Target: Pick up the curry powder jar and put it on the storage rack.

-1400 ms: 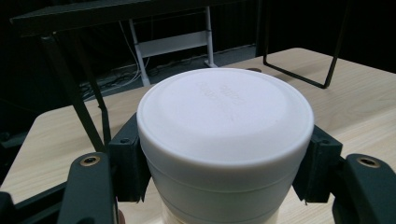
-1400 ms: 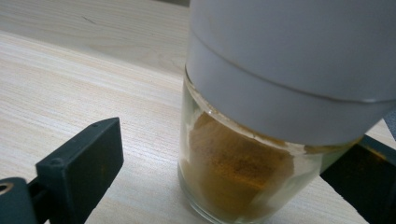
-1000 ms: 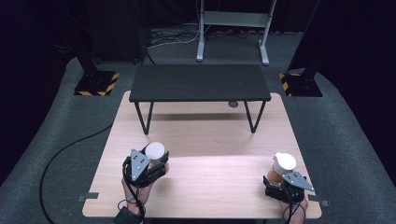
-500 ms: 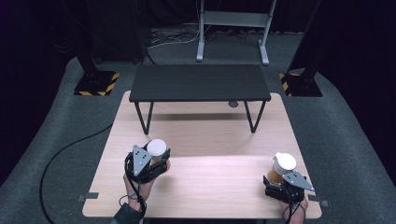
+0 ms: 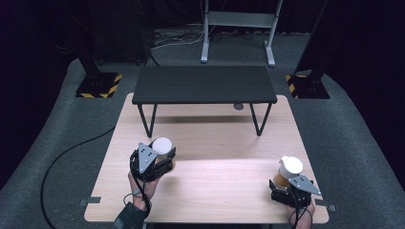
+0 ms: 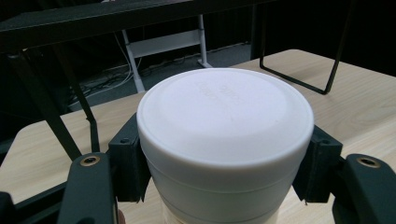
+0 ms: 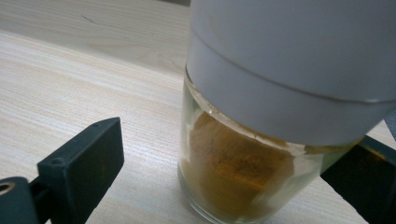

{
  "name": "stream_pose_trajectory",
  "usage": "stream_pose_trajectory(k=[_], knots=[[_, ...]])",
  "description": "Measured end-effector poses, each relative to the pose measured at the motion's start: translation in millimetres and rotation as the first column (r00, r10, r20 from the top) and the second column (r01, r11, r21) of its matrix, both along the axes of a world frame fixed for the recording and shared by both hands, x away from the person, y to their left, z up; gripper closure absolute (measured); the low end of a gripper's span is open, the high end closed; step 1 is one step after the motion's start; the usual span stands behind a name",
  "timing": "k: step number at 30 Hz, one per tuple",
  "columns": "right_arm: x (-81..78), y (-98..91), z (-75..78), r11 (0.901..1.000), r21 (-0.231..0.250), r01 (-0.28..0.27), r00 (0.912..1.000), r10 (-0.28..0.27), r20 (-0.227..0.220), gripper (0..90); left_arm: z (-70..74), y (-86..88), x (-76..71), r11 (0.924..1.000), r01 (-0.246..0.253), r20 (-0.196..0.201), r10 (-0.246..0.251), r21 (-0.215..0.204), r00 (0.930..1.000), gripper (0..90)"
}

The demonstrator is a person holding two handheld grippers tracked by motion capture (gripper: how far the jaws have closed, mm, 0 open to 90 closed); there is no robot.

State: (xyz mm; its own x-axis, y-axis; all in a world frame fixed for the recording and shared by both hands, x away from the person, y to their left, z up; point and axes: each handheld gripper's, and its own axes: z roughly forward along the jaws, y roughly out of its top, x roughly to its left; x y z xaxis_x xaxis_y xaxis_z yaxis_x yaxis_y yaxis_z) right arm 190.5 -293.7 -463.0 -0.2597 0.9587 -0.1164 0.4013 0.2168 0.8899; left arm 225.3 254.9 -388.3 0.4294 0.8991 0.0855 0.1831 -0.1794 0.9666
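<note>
Left jar (image 6: pixel 224 140): white-lidded, clamped in left tongs (image 5: pixel 160 160) at desk (image 5: pixel 215 191) front-left | Right jar (image 7: pixel 261 154): orange powder, stands between right tongs (image 5: pixel 286 183), which gape, front-right | Progress: one jar grasped, other not yet; black shelf (image 5: pixel 203 83) bare.

You have two white-lidded jars on the wooden table. The left jar (image 5: pixel 163 146) stands upright at the near left, its flat round lid (image 6: pixel 225 112) closed. The right jar (image 5: pixel 288 170) stands upright by the near right corner; its clear glass (image 7: pixel 233 182) holds orange-brown powder under a white cap.
</note>
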Motion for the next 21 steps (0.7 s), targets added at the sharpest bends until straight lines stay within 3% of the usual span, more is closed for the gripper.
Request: stream_pose_trajectory(k=[21], knots=[[0.4, 1.0, 0.4, 1.0000, -0.006, 0.002, 1.0000, -0.002, -0.002, 1.9, 6.4, 0.2, 16.2, 0.9995, 0.028, -0.008, -0.028, -0.016, 0.9996, 33.7]])
